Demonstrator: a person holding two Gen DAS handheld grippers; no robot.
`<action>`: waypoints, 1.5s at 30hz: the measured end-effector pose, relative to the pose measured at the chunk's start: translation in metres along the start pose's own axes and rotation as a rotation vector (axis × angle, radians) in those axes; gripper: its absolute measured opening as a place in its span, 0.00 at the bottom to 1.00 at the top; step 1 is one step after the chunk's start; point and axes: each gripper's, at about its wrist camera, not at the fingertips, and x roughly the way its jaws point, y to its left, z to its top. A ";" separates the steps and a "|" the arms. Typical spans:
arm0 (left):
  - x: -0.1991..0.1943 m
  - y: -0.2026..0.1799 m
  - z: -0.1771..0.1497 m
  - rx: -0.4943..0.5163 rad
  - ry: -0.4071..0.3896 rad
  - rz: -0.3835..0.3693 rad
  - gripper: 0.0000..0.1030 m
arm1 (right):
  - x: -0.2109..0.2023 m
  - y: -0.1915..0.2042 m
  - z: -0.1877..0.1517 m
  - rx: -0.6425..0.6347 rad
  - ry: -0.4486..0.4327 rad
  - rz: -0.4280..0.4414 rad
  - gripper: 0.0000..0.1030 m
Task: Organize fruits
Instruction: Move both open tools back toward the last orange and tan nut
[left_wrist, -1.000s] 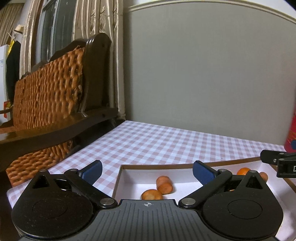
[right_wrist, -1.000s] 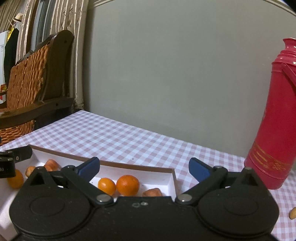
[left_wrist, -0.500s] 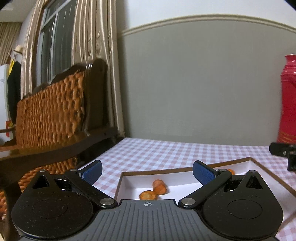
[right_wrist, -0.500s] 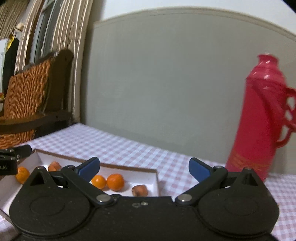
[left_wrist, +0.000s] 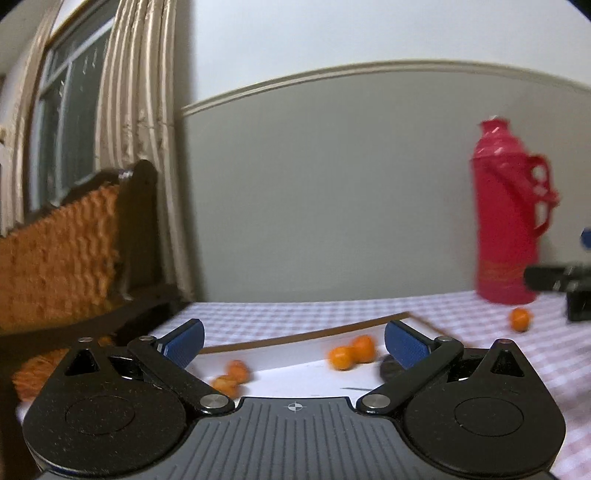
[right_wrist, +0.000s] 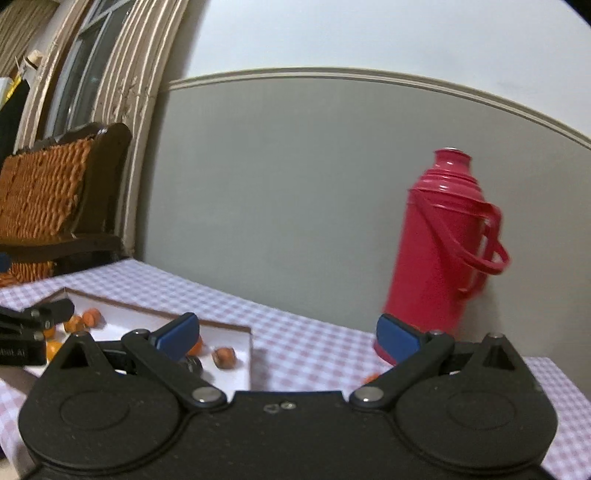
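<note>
the pink-and-white checked tablecloth covers the whole table, soft-looking cloth running up to a smooth grey wall. beside the table stands a dark wooden bench with a woven orange rattan back, coarse and ribbed. on the right side of the cloth a tall red plastic thermos flask with a loop handle stands upright near the wall, glossy and cylindrical. the shallow white cardboard tray with a brown rim lies flat in front of the left gripper, whose blue textured pads are spread wide with nothing between them. the right gripper is likewise spread and empty, aimed at the cloth between the tray's corner and the flask.

inside the tray sit small round orange fruits, a touching pair mid-tray, and duller brownish-orange ones nearer its left end; blur hides their skin texture. one small round orange fruit loose on the cloth lies just in front of the flask, well outside the tray.

the step in hand looks like gathering strays, with most fruit already boxed. the next move probably calls for the right gripper to drop toward that loose fruit, straddle it with both pads and close gently, since a small round thing may roll off.
</note>
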 end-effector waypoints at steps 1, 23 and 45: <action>-0.003 -0.003 0.002 -0.009 -0.013 -0.008 1.00 | -0.007 -0.002 -0.002 -0.003 0.003 -0.005 0.94; -0.043 -0.099 -0.008 0.035 -0.031 -0.250 1.00 | -0.083 -0.079 -0.044 0.018 0.074 -0.181 0.94; -0.079 -0.155 -0.014 0.105 -0.038 -0.376 1.00 | -0.122 -0.126 -0.071 0.151 0.106 -0.262 0.94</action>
